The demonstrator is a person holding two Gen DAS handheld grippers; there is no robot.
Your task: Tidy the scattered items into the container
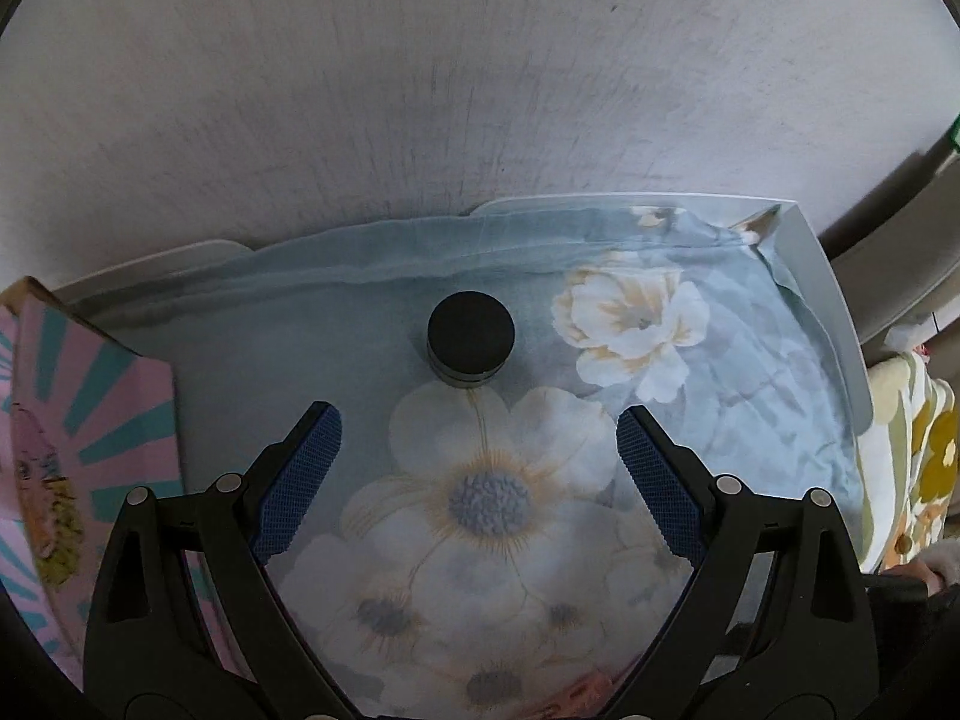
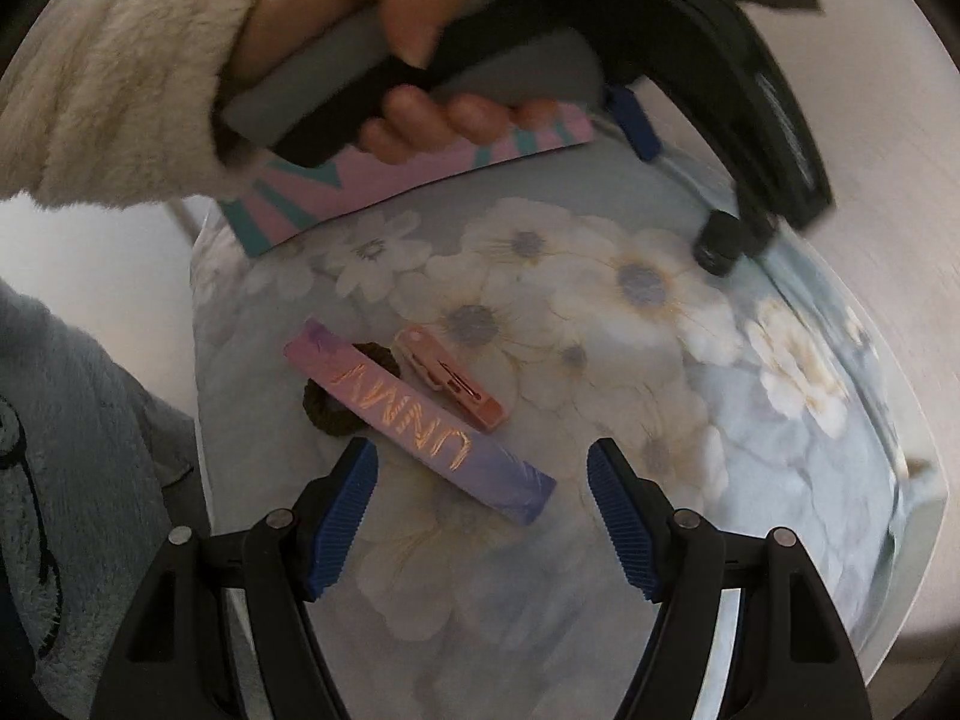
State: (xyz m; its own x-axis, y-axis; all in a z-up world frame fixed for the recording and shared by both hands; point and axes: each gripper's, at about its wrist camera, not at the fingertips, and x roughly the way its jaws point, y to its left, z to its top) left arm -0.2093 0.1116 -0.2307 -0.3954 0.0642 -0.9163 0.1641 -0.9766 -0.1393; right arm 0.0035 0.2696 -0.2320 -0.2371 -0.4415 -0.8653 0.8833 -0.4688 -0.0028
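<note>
A small black round jar (image 1: 471, 336) stands on the floral cloth (image 1: 492, 504), just ahead of my open left gripper (image 1: 477, 417), which holds nothing. In the right wrist view the same jar (image 2: 723, 240) sits by the blurred tip of the left gripper, which a hand (image 2: 420, 48) holds. My right gripper (image 2: 480, 450) is open over a long pink-purple box (image 2: 420, 414). The box's near end shows between the fingers, and the pads are clear of it. A pink clothes peg (image 2: 450, 378) lies beside the box. A dark hair tie (image 2: 333, 399) lies partly under it.
A clear plastic container rim (image 1: 828, 300) edges the floral cloth at the right and back. A pink box with teal rays (image 1: 66, 438) stands at the left, and shows as the pink box (image 2: 360, 180) under the hand. A fluffy cream sleeve (image 2: 108, 78) crosses the upper left.
</note>
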